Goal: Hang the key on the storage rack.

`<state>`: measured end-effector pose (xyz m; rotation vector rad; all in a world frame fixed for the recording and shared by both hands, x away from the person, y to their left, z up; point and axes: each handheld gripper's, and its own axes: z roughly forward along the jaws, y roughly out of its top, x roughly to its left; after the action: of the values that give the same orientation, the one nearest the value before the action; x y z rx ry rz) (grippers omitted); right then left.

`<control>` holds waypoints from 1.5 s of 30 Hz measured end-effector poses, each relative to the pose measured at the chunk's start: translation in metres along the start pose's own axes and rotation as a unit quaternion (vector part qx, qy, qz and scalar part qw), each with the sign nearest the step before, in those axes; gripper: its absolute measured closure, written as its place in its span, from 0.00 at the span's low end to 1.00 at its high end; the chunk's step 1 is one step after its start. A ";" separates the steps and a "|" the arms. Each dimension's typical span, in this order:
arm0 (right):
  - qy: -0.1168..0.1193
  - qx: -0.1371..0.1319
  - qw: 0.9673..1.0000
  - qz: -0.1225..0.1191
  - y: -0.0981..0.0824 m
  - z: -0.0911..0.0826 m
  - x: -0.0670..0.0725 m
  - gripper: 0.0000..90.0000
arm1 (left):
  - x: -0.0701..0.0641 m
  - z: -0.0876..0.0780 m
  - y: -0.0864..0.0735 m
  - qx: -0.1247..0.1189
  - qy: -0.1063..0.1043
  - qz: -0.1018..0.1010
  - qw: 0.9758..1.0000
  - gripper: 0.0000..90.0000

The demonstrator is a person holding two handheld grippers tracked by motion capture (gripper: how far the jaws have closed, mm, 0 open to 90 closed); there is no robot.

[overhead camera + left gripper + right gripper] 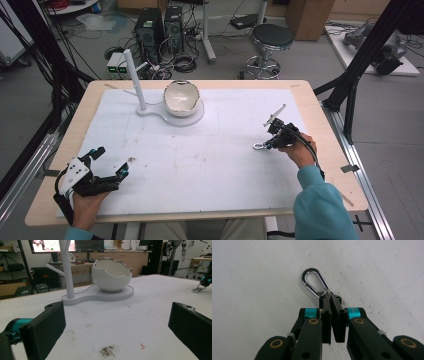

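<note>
A silver carabiner clip [312, 269] lies on the white table cover, and my right gripper [329, 298] is shut on its narrow end, with the loop sticking out past the jaws. In the high view the right gripper [265, 145] sits right of centre with the clip [258, 146] at its tip. At the front left corner my left gripper [111, 161] rests open with nothing between its jaws. From the left gripper view its wide-apart jaws [117, 307] frame bare cover, and the clip [197, 289] hangs at the far right.
A white egg-shaped bowl with a jagged rim [181, 97] sits on a white base [170, 119] at the back centre, beside an upright white post [134, 75] with a side peg. Dirt smudges [108, 350] mark the cover near the left gripper.
</note>
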<state>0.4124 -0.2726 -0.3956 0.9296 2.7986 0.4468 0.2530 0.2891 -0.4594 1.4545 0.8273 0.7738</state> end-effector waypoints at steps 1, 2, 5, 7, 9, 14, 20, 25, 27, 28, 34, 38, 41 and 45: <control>0.001 0.000 1.000 0.001 0.000 0.000 0.000 0.98 | 0.000 0.000 0.000 0.000 0.000 0.000 1.000 0.02; 0.001 0.000 1.000 0.001 0.000 0.000 0.000 0.98 | 0.000 0.000 0.000 0.000 0.000 0.000 1.000 0.02; 0.005 -0.004 1.000 0.012 0.000 -0.001 -0.001 0.99 | 0.000 0.000 0.000 0.000 0.000 0.000 1.000 0.02; 0.013 -0.011 1.000 0.011 -0.001 -0.003 -0.001 0.99 | 0.000 0.000 0.000 0.000 -0.001 -0.003 1.000 0.02; 0.019 -0.024 0.999 0.014 -0.002 -0.007 0.000 0.99 | 0.001 0.000 0.000 0.000 -0.001 -0.003 1.000 0.02; 0.043 -0.076 0.996 0.010 -0.003 -0.017 0.001 0.99 | 0.001 0.000 0.000 -0.001 -0.002 -0.003 1.000 0.02; 0.080 -0.143 0.986 0.000 -0.003 -0.027 0.004 0.99 | 0.003 0.002 0.001 0.008 -0.003 -0.011 1.000 0.02; 0.120 -0.227 0.967 -0.010 0.000 -0.037 0.006 0.99 | 0.003 0.006 0.003 0.029 -0.012 -0.007 0.999 0.02; 0.125 -0.243 0.962 -0.013 0.001 -0.038 0.007 0.99 | 0.002 0.007 0.004 0.030 -0.015 0.000 0.999 0.02; 0.132 -0.257 0.957 -0.017 0.002 -0.040 0.008 0.99 | 0.003 0.008 0.006 0.033 -0.017 0.003 0.999 0.02; 0.163 -0.328 0.929 -0.051 0.015 -0.048 0.018 0.99 | 0.006 0.023 0.030 0.045 -0.056 0.011 0.997 0.02; 0.182 -0.378 0.904 -0.087 0.030 -0.056 0.030 0.99 | 0.008 0.041 0.050 0.061 -0.085 0.015 0.994 0.02; 0.193 -0.395 0.893 -0.102 0.041 -0.060 0.037 0.99 | 0.007 0.053 0.069 0.062 -0.114 0.024 0.991 0.02; 0.211 -0.416 0.877 -0.114 0.054 -0.063 0.044 0.99 | 0.000 0.070 0.096 0.069 -0.159 0.042 0.984 0.02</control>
<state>0.3925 -0.2193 -0.3205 0.3137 2.5171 1.7903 0.3173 0.2517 -0.3664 1.6935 0.5864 0.5341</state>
